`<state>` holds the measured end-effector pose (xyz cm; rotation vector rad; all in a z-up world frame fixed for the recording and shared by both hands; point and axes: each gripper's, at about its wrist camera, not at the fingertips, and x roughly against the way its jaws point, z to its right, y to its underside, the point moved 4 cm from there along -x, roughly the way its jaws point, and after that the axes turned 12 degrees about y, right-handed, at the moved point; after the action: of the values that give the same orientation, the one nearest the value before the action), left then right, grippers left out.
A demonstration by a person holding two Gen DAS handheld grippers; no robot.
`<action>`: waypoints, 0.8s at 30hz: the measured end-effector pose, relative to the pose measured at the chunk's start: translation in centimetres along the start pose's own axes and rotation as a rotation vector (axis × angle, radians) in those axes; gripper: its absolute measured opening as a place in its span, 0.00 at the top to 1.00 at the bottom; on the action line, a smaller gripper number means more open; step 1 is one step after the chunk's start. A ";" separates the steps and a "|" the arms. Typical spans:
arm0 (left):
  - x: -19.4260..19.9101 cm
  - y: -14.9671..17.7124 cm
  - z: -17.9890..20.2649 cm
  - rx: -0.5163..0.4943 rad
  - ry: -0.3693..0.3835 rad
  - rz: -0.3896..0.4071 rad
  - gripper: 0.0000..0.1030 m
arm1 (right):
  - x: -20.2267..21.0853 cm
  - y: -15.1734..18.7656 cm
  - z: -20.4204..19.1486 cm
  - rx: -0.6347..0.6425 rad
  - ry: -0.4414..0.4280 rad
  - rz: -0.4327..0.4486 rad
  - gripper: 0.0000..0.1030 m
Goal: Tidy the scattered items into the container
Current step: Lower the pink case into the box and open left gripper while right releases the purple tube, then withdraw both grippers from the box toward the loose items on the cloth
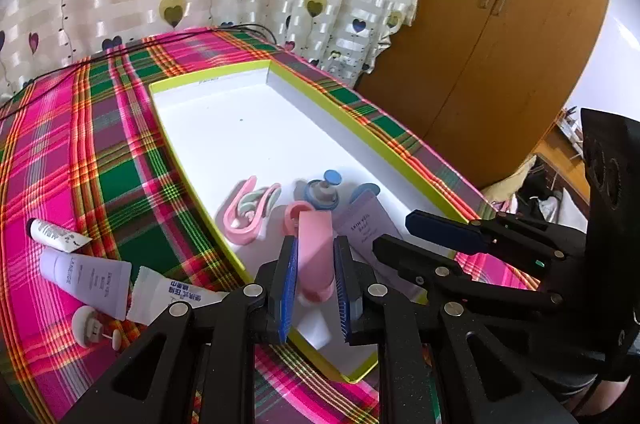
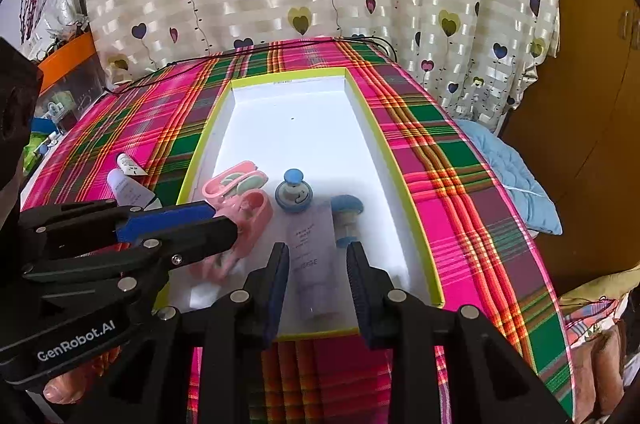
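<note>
A white box with a yellow-green rim (image 1: 362, 129) (image 2: 404, 191) lies on the plaid cloth. My left gripper (image 1: 315, 248) (image 2: 226, 220) is shut on a pink tube (image 1: 316, 264) (image 2: 256, 214) just above the box floor near its front. My right gripper (image 2: 318, 250) (image 1: 394, 232) stands open over a lavender tube (image 2: 316, 264) (image 1: 364, 224) lying flat in the box, its pads clear of it. Also in the box are a pink clip-like item (image 1: 248, 212) (image 2: 228, 179), a blue pump bottle (image 1: 322, 193) (image 2: 294, 193) and a blue-capped item (image 2: 347, 220).
Left of the box on the cloth lie a small white tube (image 1: 56, 234), a lavender tube (image 1: 88, 276), another white tube (image 1: 168, 298) and a small white knob-shaped piece (image 1: 86, 326). A black cable (image 1: 120, 53) runs along the table's far edge. A wooden wardrobe (image 1: 500, 43) stands right.
</note>
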<state>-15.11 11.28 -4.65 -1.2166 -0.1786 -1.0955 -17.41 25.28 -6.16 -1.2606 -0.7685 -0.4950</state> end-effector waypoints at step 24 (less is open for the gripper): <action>2.8 -0.6 1.0 -0.059 0.003 0.078 0.77 | 2.4 -0.2 -0.4 -0.010 0.028 0.032 0.69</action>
<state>-13.68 10.50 -2.05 -1.2642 -0.0960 -1.0412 -15.87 25.03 -4.24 -1.2710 -0.7219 -0.4898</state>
